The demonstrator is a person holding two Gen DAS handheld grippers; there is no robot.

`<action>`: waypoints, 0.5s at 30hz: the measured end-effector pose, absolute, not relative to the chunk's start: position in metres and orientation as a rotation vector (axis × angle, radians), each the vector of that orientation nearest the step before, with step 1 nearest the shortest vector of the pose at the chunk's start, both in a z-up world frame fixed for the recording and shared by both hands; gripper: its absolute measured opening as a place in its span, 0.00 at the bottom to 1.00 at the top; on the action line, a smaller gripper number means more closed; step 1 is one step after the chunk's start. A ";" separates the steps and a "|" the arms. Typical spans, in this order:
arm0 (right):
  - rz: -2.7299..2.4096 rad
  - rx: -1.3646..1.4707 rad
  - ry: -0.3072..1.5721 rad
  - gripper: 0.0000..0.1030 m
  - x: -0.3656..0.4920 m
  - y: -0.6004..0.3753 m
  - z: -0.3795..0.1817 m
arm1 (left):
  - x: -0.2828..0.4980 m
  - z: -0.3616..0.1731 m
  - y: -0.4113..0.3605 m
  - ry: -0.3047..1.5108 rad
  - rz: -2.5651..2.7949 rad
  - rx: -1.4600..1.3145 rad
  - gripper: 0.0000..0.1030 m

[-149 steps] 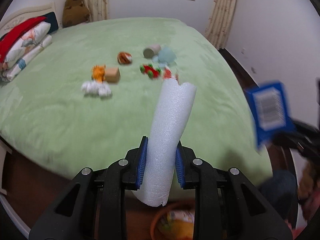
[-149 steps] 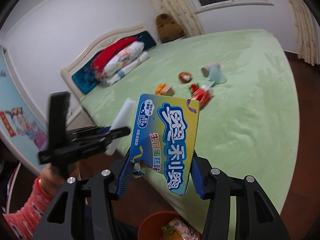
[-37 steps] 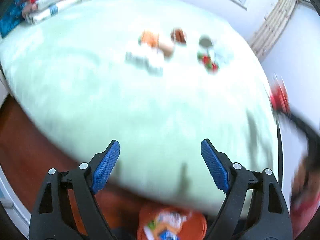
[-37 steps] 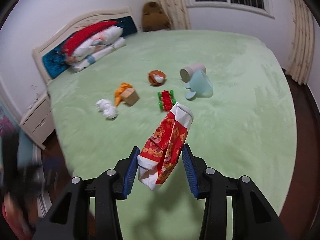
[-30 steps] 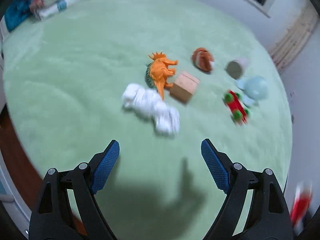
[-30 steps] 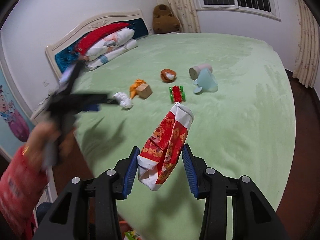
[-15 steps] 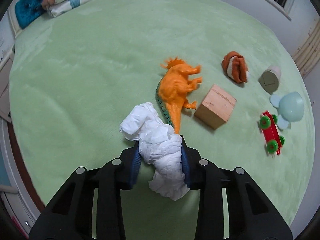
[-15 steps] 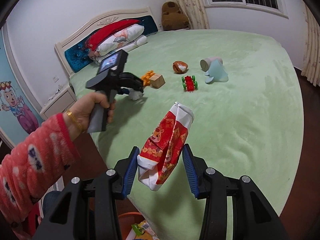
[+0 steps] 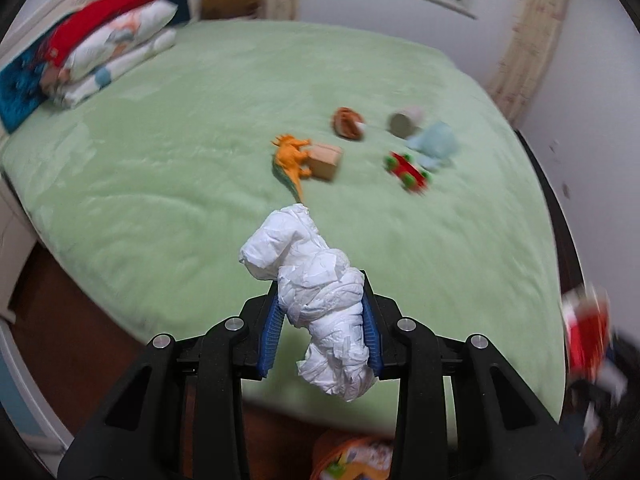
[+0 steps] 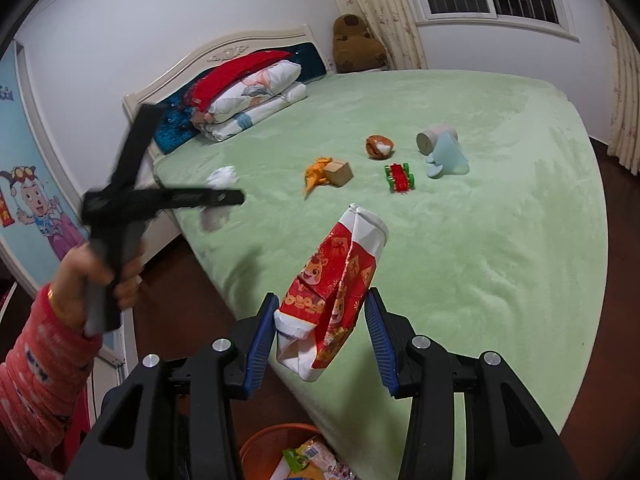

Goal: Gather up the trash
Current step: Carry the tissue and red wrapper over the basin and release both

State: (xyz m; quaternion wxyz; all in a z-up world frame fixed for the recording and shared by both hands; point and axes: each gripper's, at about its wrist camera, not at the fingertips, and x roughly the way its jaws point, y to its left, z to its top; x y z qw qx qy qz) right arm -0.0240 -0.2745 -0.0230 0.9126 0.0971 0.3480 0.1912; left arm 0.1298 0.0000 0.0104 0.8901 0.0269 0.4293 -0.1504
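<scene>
My left gripper (image 9: 320, 332) is shut on a crumpled white tissue wad (image 9: 316, 296), held in the air above the near edge of the green bed (image 9: 200, 160). It also shows in the right wrist view (image 10: 218, 200), blurred. My right gripper (image 10: 320, 344) holds a red and white snack wrapper (image 10: 336, 280) between its blue pads (image 10: 260, 344), though the jaws stand slightly apart from it. An orange trash bin (image 10: 264, 446) with wrappers inside sits on the floor just below; it also shows in the left wrist view (image 9: 352, 456).
On the bed lie an orange dinosaur (image 9: 292, 160), a wooden block (image 9: 326, 160), a red toy car (image 9: 408, 170), a brown round toy (image 9: 348, 122), a grey cup (image 9: 404, 122) and a blue cup (image 9: 434, 144). Pillows (image 10: 248, 92) lie at the headboard.
My left gripper closed on the tissue wad on the bed, lifted it and drew back toward the bed's edge. The right gripper has stayed with the wrapper over the bin.
</scene>
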 end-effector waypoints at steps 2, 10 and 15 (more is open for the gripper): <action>0.420 0.192 0.732 0.43 -0.033 -0.269 -0.024 | 0.098 0.008 0.001 0.892 -0.355 0.085 0.32; 0.529 0.083 0.862 0.43 -0.078 -0.223 -0.063 | 0.001 -0.048 0.004 1.017 -0.476 0.133 0.33; 0.567 0.054 1.038 0.44 -0.088 -0.199 -0.124 | -0.033 -0.120 0.000 1.186 -0.495 0.119 0.33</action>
